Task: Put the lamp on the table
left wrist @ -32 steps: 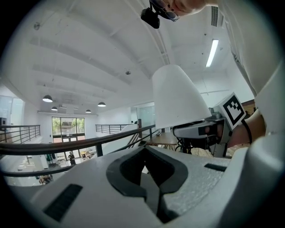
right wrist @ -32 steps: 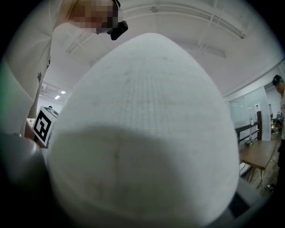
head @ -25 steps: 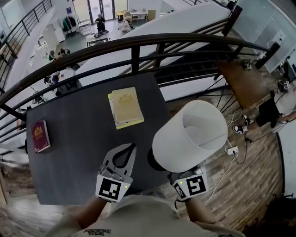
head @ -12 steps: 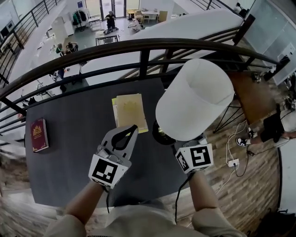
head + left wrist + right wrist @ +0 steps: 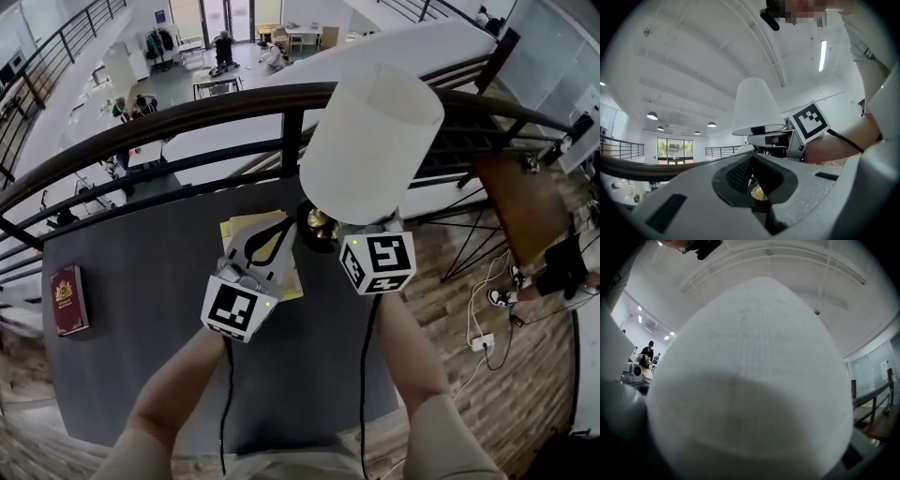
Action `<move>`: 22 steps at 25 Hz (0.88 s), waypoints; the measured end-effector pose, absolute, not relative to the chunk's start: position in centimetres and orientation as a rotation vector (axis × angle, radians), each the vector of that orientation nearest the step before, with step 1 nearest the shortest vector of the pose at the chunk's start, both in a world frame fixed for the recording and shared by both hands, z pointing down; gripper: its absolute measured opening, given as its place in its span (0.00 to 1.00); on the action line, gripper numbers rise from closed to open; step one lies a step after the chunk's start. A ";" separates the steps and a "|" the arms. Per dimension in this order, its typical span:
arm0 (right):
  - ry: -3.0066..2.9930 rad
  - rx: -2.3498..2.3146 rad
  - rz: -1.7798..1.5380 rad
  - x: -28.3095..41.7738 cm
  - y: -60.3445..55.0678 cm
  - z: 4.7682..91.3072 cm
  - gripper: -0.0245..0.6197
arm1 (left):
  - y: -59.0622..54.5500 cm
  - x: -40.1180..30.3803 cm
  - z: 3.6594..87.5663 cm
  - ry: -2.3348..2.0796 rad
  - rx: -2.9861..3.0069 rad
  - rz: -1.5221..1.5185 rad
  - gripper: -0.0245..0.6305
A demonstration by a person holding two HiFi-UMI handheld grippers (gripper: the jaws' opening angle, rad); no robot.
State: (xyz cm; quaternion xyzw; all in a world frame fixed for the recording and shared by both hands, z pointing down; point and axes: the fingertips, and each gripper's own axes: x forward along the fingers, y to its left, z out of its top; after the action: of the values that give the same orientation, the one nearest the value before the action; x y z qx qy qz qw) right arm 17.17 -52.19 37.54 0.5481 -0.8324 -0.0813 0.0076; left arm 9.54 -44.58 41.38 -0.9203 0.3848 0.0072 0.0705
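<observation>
Task is partway, not done. The lamp is up in my right gripper, over the far side of the table, close to the railing. Its shade leans away toward the railing, and its dark base hangs over the yellow book. I can't tell if the base touches anything yet; I judge it's off the surface.

Right gripper: the shade fills its own view, so the jaws hardly show. The lamp rides on this gripper alone, so I read it as clamped on the lamp low down, under the shade. The exact contact spot is hidden.

Left gripper: jaw tips pressed together with nothing between them. It sits just beside the base, not holding it. A brass bit of the lamp shows through the loop of its jaws in the left gripper view.

Left to do, as I judge it: pick a bare spot, lower the lamp until the base sits flat, stand it upright and let go. The yellow book lies right under the base, so I'd shift to one side of it first or the lamp may rock.

Counts:
- 1 lamp
- 1 table
- 2 books: the yellow one and a red book at the left edge, well apart from each other
- 2 grippers
- 1 railing
</observation>
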 end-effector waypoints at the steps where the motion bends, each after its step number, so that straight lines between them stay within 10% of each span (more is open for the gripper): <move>1: -2.592 1.723 -0.275 17.3 -53.5 38.2 0.25 | -45.8 10.0 42.5 1.148 -2.783 0.013 0.05; 22: -2.463 1.617 -0.386 13.7 -67.4 56.1 0.25 | -58.4 8.5 60.5 1.438 -2.831 -0.119 0.04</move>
State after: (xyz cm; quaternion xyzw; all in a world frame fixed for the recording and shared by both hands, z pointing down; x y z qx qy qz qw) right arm 13.68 -67.42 56.15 0.5423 -0.8259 -0.1293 0.0848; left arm 8.55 -58.38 60.54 -0.8908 0.4525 -0.0375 -0.0179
